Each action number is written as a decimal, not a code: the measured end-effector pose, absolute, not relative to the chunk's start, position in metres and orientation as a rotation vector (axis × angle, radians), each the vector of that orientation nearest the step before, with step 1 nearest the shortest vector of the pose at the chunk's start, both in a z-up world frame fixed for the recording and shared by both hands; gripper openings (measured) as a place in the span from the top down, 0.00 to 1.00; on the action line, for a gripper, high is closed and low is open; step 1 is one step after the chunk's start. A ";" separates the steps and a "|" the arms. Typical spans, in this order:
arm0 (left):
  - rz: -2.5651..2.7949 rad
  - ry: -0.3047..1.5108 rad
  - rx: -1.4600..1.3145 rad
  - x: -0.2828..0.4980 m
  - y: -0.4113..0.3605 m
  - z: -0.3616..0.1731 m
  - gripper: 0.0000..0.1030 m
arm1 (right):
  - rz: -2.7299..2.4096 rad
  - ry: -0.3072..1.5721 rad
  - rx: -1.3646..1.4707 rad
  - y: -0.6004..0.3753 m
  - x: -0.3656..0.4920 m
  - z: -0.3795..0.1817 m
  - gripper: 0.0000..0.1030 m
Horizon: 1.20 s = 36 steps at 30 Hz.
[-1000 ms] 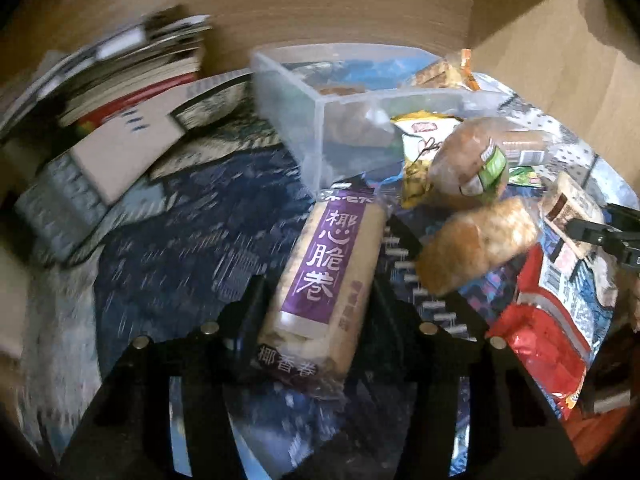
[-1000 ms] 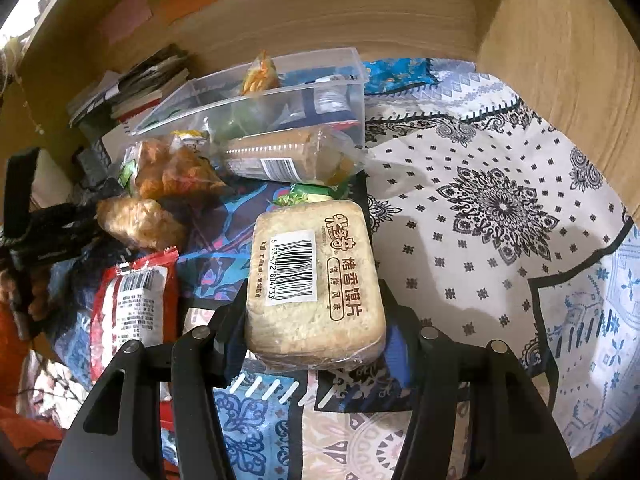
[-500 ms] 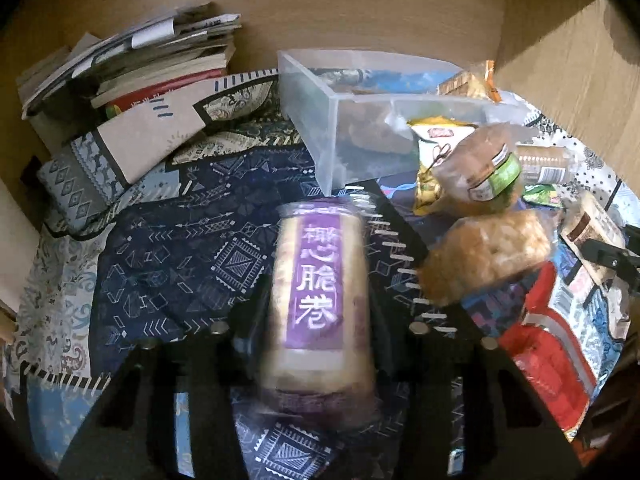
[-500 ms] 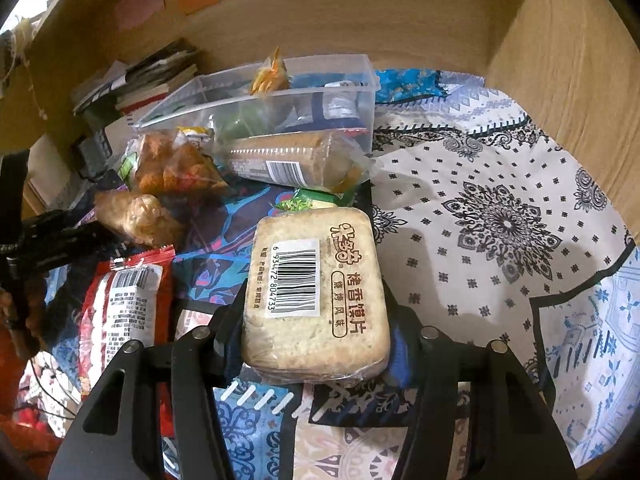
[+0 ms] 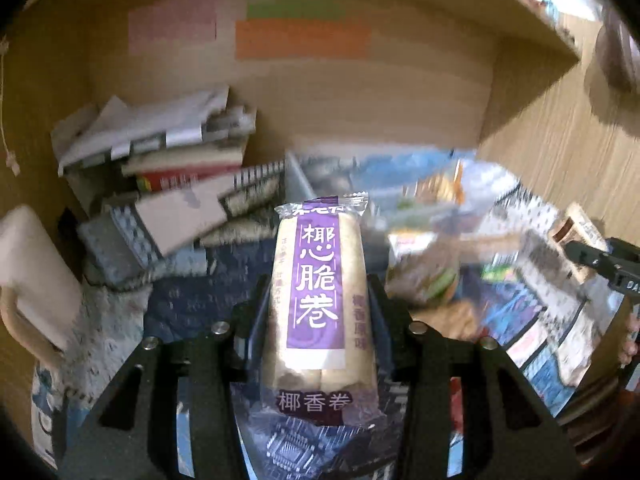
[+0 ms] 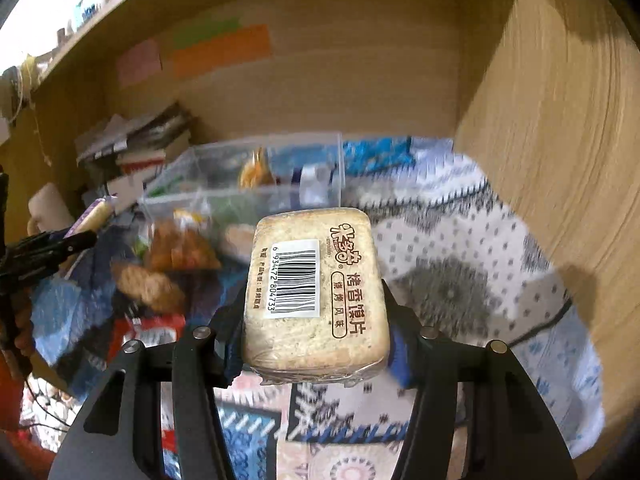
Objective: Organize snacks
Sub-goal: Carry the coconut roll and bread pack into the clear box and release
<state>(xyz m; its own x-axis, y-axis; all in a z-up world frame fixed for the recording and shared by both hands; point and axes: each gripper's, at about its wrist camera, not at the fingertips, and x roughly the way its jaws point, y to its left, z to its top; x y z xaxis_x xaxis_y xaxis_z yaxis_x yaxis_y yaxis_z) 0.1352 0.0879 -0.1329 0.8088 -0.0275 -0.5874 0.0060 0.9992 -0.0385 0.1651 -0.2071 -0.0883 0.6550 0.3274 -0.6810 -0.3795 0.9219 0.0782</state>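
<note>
Left tongs (image 5: 320,300): closed on the roll pack (image 5: 320,300), one finger (image 5: 256,312) on each long side at mid-length. The pack is raised clear of the cloth (image 5: 180,304), purple label up. Judged light; the film looks slippery, and the rolls inside look brittle. Grip the long sides with moderate force; do not crush.

Right tongs (image 6: 316,292): closed on the bread pack (image 6: 316,292), one finger (image 6: 236,316) on each side of the block, barcode up. The pack is held above the counter cloth (image 6: 460,280). Judged light and fairly stiff, though dry slices may crumble under pressure. The side hold across the width suits it.

Beyond both packs, loose snacks (image 6: 172,256) lie near the counter middle. Farther back, the clear bin (image 6: 260,176) stands near the rear edge, with some snacks already inside. This is the probable destination. A book stack (image 5: 160,160) occupies the rear left corner.
</note>
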 end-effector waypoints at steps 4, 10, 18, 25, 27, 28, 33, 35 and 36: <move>-0.027 0.574 -0.039 0.146 0.086 -0.109 0.56 | 0.424 0.709 -0.079 -0.197 0.178 -0.073 0.49; -0.041 0.538 -0.041 0.171 0.080 -0.090 0.56 | 0.463 0.653 -0.100 -0.176 0.202 -0.055 0.49; -0.053 0.554 -0.047 0.217 0.071 -0.086 0.56 | 0.503 0.648 -0.129 -0.149 0.242 -0.049 0.49; -0.067 0.610 -0.056 0.259 0.066 -0.096 0.56 | 0.493 0.701 -0.156 -0.136 0.281 -0.064 0.49; -0.069 0.628 -0.058 0.270 0.064 -0.100 0.56 | 0.487 0.724 -0.154 -0.135 0.291 -0.070 0.49; -0.071 0.639 -0.057 0.276 0.064 -0.103 0.56 | 0.481 0.737 -0.156 -0.134 0.296 -0.075 0.49; -0.082 0.688 -0.041 0.300 0.058 -0.117 0.56 | 0.458 0.785 -0.165 -0.133 0.315 -0.091 0.49; -0.088 0.704 -0.038 0.307 0.056 -0.122 0.56 | 0.461 0.803 -0.167 -0.132 0.319 -0.096 0.49; -0.089 0.709 -0.035 0.309 0.055 -0.123 0.56 | 0.463 0.809 -0.171 -0.130 0.320 -0.098 0.49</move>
<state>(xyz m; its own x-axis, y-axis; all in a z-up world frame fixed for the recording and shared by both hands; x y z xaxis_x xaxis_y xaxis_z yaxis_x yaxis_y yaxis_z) 0.3094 0.0547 -0.1233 0.7553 -0.0937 -0.6486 0.0703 0.9956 -0.0620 0.3202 -0.1303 -0.0980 0.5972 0.3327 -0.7299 -0.4611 0.8869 0.0270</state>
